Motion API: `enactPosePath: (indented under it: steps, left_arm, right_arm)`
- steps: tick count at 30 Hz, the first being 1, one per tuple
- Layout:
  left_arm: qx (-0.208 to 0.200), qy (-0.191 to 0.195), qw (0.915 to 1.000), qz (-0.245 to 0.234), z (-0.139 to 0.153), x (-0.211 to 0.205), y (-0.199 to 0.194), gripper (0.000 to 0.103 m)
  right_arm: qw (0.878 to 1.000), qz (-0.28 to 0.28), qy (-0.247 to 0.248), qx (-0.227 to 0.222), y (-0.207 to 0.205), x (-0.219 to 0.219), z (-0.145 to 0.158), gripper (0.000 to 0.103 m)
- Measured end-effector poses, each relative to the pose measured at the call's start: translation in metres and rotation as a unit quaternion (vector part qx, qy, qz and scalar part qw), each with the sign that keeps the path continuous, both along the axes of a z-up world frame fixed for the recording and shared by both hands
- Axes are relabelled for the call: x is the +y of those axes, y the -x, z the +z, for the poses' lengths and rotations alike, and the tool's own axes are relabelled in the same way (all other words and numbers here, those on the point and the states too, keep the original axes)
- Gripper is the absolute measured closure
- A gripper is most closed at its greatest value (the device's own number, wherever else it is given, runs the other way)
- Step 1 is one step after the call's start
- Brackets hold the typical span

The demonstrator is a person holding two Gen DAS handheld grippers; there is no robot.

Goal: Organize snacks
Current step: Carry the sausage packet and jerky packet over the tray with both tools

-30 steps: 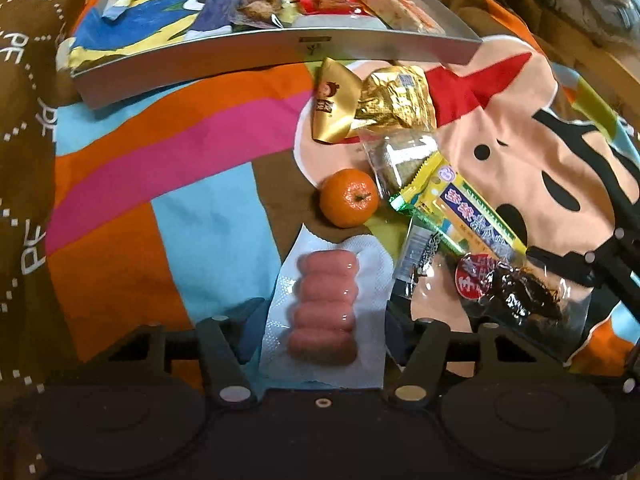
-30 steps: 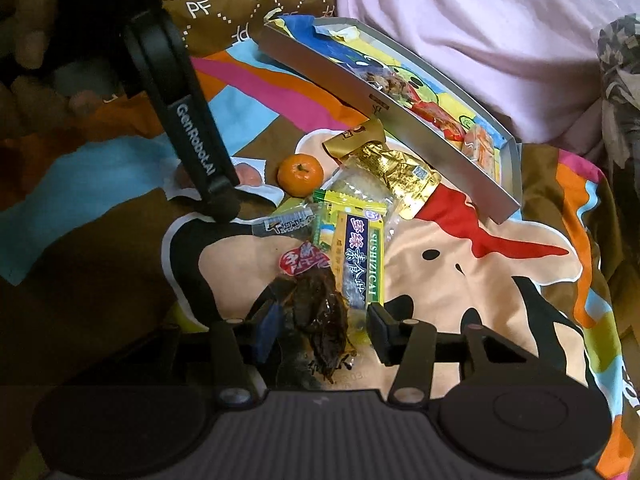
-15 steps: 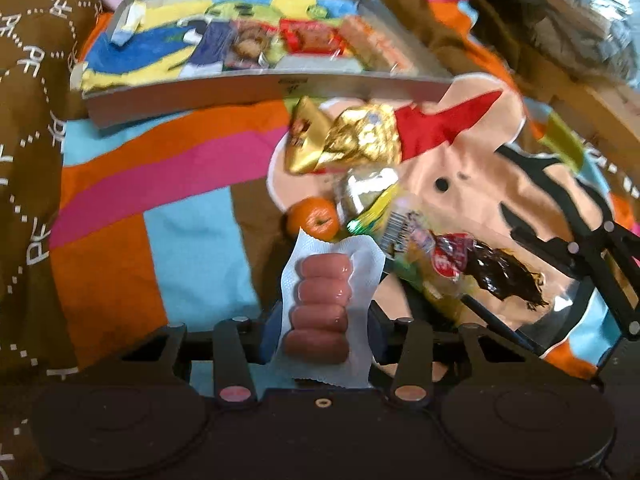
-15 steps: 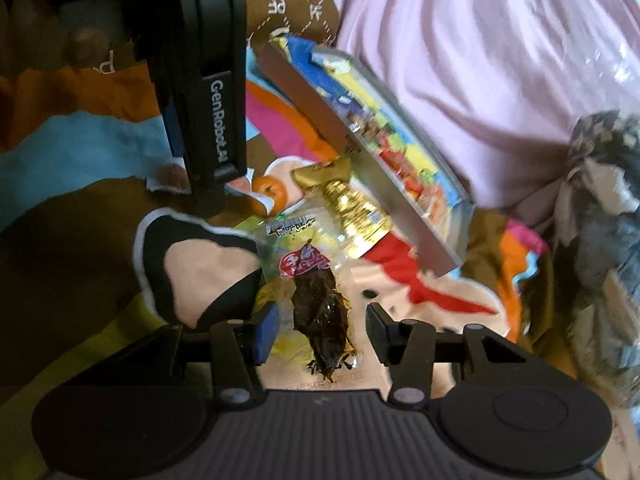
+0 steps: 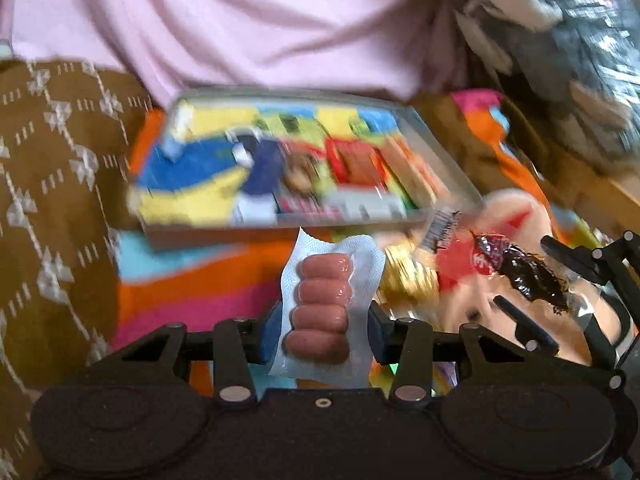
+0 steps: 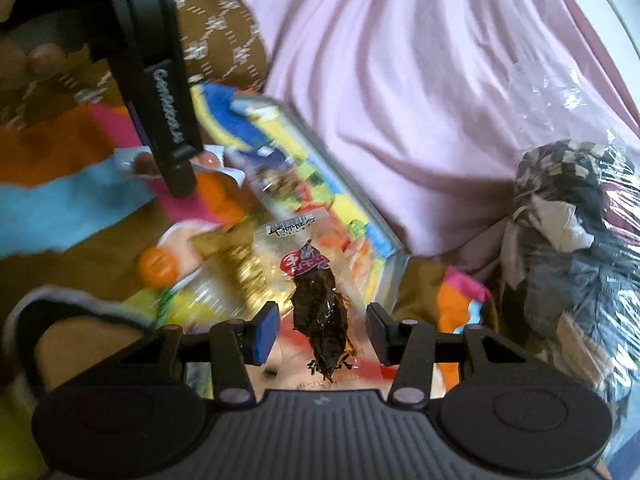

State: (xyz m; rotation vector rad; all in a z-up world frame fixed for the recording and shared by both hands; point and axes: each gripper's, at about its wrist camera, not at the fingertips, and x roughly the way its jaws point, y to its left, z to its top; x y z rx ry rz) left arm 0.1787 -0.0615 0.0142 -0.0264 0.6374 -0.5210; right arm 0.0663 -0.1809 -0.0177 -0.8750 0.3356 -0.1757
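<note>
Left wrist view: at the lower centre of the frame, our left gripper (image 5: 323, 330) has its jaws clamped on the two side edges of a sausage pack (image 5: 325, 307), a white pouch with four pink sausages stacked in a column. The pack stands upright and lifted off the colourful blanket (image 5: 192, 280). We judge it is held by its flat edges so the soft sausages are not squeezed. Above it, across the middle of the frame, lies a shallow tray (image 5: 256, 230) with bright snack packets already lined up inside; it is blurred. The pack points toward the tray's near wall, so we judge the tray is where it is being carried. At the right edge, our right gripper (image 5: 576, 300) holds up a clear packet of dark dried meat (image 5: 524, 270). A gold wrapper (image 5: 408, 280) lies on the blanket between the two.

Right wrist view: at the lower centre, the right gripper (image 6: 322, 330) has its jaws closed on the edges of the dried meat packet (image 6: 320, 308), which hangs above the blanket. The tray (image 6: 394, 272) runs diagonally through the middle of the frame, just beyond the packet. A small orange (image 6: 157, 267) and the gold wrapper (image 6: 244, 272) lie at left centre, not yet put away. The left gripper's dark finger crosses the upper left.
</note>
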Motion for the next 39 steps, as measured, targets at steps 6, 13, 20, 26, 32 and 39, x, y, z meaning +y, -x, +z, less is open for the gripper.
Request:
enactPosePath:
  steps: [6, 13, 20, 26, 32, 39]
  left_arm:
    - [-0.046, -0.004, 0.9984, 0.031, 0.036, -0.006, -0.049, 0.056]
    - [-0.067, -0.019, 0.9957, 0.062, 0.052, -0.014, -0.106, 0.056]
    - [-0.057, -0.035, 0.9942, 0.084, 0.045, -0.014, -0.147, 0.055]
    - [-0.036, -0.048, 0.9940, 0.092, 0.030, -0.013, -0.167, 0.055]
    - [-0.012, -0.068, 0.9937, 0.088, 0.017, -0.016, -0.177, 0.054]
    - [0.001, -0.081, 0.9928, 0.088, 0.010, -0.019, -0.180, 0.053]
  right_arm:
    - [0.999, 0.026, -0.004, -0.038, -0.054, -0.003, 0.032, 0.051]
    - [0.997, 0.048, -0.029, -0.056, -0.116, 0.000, 0.053, 0.051]
    - [0.995, 0.048, -0.073, -0.053, -0.163, -0.002, 0.058, 0.051]
    - [0.989, 0.026, -0.140, -0.024, -0.190, -0.011, 0.057, 0.051]
    - [0.988, 0.013, -0.154, -0.001, -0.193, -0.019, 0.046, 0.050]
    - [0.984, 0.006, -0.176, 0.021, -0.197, -0.021, 0.039, 0.050]
